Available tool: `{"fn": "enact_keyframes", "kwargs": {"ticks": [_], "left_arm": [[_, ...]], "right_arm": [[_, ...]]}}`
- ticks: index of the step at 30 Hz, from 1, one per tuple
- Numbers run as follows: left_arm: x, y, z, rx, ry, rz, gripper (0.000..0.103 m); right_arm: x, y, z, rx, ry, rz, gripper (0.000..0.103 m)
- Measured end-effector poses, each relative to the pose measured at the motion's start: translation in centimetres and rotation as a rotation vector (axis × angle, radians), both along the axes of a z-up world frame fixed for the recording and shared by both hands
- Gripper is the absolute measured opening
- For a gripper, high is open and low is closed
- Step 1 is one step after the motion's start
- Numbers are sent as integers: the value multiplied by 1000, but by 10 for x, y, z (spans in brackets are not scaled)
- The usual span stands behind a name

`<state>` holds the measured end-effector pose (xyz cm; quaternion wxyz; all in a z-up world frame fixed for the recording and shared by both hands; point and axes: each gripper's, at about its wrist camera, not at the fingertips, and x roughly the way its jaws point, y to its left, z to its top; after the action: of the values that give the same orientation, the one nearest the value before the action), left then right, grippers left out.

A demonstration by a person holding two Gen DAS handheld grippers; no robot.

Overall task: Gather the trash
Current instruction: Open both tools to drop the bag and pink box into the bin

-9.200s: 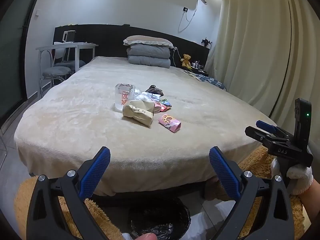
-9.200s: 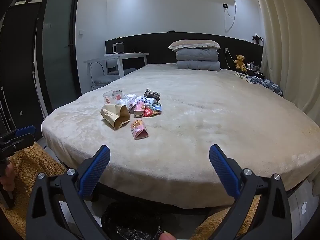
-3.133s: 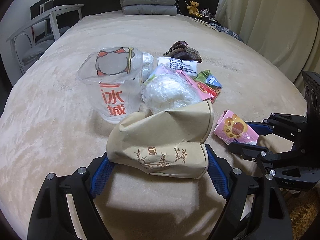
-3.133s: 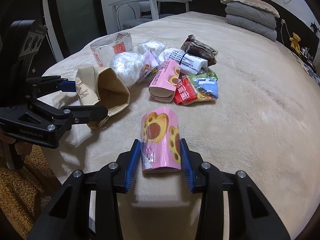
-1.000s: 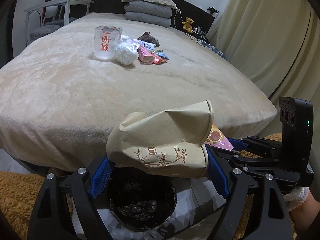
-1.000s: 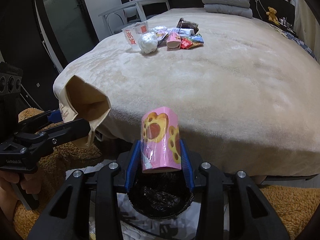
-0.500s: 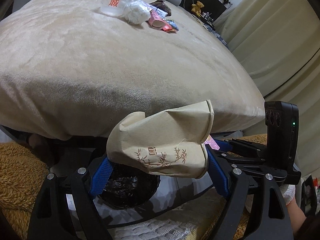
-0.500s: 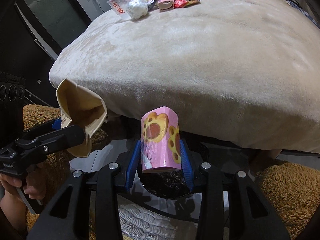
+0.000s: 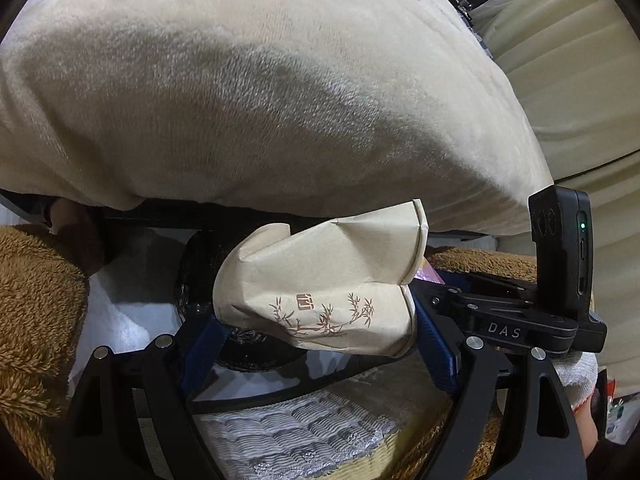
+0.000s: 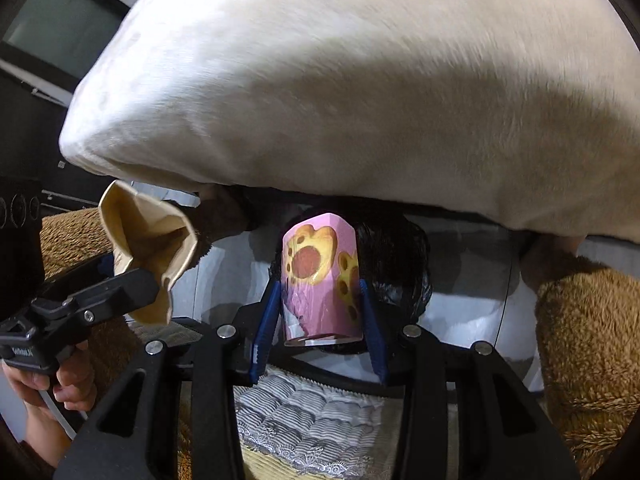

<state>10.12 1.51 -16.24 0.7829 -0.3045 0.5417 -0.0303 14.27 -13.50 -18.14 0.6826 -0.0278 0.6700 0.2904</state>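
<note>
Both cameras ride just behind their tongs, tilted steeply down at the floor beside the bed's (image 9: 280, 100) foot edge, close above the black-lined bin (image 10: 400, 264). The left view looks across to the right tongs (image 9: 436, 280); the right view catches the left tongs (image 10: 120, 276). Both share bin, bed edge and brown rug (image 10: 592, 320).

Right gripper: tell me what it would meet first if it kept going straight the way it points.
Probably the black-lined trash bin, lying directly behind the pink paw-print cup it holds; depth is unclear.
</note>
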Motion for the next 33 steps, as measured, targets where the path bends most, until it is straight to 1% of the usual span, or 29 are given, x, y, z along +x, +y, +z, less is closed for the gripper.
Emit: {"fn": "enact_keyframes", "kwargs": {"ticks": [3, 6, 11, 13, 16, 18, 19, 20, 25, 33], "left_arm": [[0, 2, -11, -13, 40, -11, 83], [0, 2, -19, -20, 73, -23, 83], [3, -4, -28, -18, 111, -36, 83], [3, -5, -30, -22, 124, -37, 84], [4, -8, -32, -26, 131, -48, 84], [4, -12, -34, -18, 138, -50, 85], [4, -11, -35, -12, 142, -44, 91], [6, -9, -32, -6, 145, -35, 95], [6, -6, -30, -4, 140, -18, 96], [7, -8, -22, 22, 112, -34, 96]], "right_arm": [[4, -4, -10, -6, 51, -24, 41], [6, -4, -15, -4, 80, -36, 41], [10, -5, -18, -2, 100, -54, 42], [12, -5, -19, 2, 93, -58, 42], [13, -5, -19, 14, 97, -64, 42], [15, -6, -18, 18, 99, -79, 48], [16, -7, -18, 20, 101, -89, 53], [17, -8, -18, 21, 102, -94, 53], [17, -8, -17, 12, 95, -100, 53], [19, -11, -14, 18, 68, -104, 53]]}}
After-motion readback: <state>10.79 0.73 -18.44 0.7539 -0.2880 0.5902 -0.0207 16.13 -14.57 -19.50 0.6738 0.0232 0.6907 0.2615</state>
